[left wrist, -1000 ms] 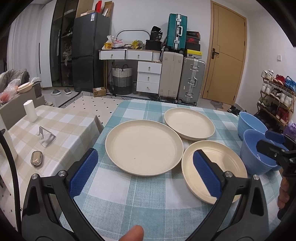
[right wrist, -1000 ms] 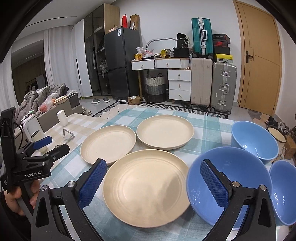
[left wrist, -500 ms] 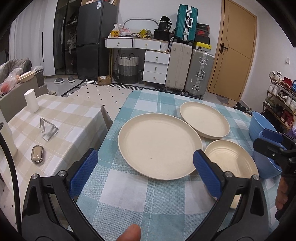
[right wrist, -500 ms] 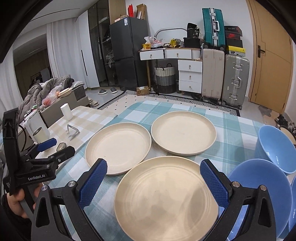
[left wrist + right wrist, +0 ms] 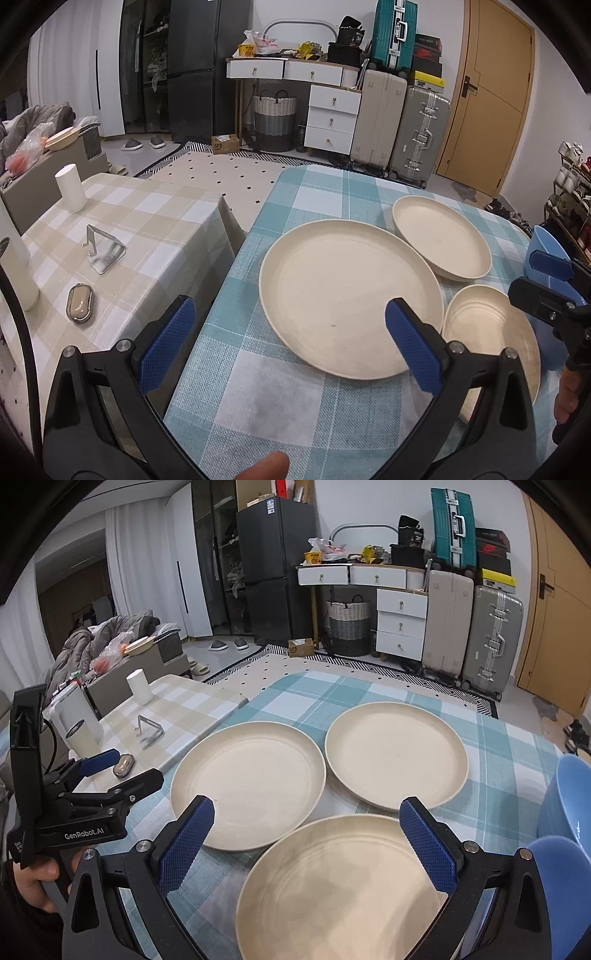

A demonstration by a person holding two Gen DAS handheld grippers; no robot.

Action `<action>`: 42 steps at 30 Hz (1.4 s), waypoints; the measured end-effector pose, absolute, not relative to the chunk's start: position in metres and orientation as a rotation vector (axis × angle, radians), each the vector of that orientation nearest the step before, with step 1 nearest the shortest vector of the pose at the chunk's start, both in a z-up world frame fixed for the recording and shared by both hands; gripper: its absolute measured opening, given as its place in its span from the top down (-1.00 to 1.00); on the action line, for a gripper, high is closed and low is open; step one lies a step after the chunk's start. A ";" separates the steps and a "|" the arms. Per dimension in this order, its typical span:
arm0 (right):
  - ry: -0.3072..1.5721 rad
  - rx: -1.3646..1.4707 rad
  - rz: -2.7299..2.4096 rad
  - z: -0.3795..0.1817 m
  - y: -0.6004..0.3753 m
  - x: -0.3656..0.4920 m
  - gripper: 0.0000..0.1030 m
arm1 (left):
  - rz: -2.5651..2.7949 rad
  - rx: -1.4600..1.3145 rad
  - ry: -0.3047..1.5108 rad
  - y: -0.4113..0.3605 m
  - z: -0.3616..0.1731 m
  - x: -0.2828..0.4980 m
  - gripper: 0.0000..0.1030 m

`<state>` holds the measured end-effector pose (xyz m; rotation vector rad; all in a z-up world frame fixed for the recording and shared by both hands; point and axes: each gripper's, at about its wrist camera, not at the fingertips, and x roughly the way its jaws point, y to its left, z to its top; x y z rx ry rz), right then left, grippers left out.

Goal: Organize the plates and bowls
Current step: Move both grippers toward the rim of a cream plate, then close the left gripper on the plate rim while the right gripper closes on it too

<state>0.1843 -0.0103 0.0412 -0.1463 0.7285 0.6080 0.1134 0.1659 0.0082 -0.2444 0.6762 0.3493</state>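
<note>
Three cream plates lie on the teal checked table point(image 5: 280, 387): a left plate point(image 5: 351, 295) point(image 5: 247, 782), a far plate point(image 5: 441, 236) point(image 5: 395, 753) and a near plate point(image 5: 487, 332) point(image 5: 343, 890). My left gripper point(image 5: 291, 345) point(image 5: 125, 773) is open and empty, low over the table's left edge, its right finger over the left plate's near rim. Above the near plate my right gripper point(image 5: 306, 845) point(image 5: 535, 277) is also open and holds nothing. Blue bowls point(image 5: 569, 797) point(image 5: 545, 247) stand at the right, one point(image 5: 561, 886) partly hidden behind the right finger.
A beige checked table point(image 5: 155, 229) adjoins on the left, carrying a white cup point(image 5: 71, 187), a metal stand point(image 5: 103, 251) and a small oval case point(image 5: 79, 303). Suitcases, drawers and a dark fridge line the back wall. A shoe rack point(image 5: 572, 206) stands on the right.
Both grippers have shifted left: the left one from the plates toward the table's left edge, the right one from over a blue bowl to over the near plate. Both stay open.
</note>
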 end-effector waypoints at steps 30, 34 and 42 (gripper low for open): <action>0.942 -0.088 0.674 -0.034 0.037 0.267 -0.44 | 0.320 -0.317 0.853 0.205 -0.045 0.175 -0.54; 0.957 -0.081 0.681 -0.041 0.039 0.272 -0.34 | 0.310 -0.315 0.878 0.204 -0.053 0.181 -0.41; 0.998 -0.056 0.639 -0.055 0.040 0.288 0.05 | 0.308 -0.319 0.899 0.205 -0.063 0.188 -0.03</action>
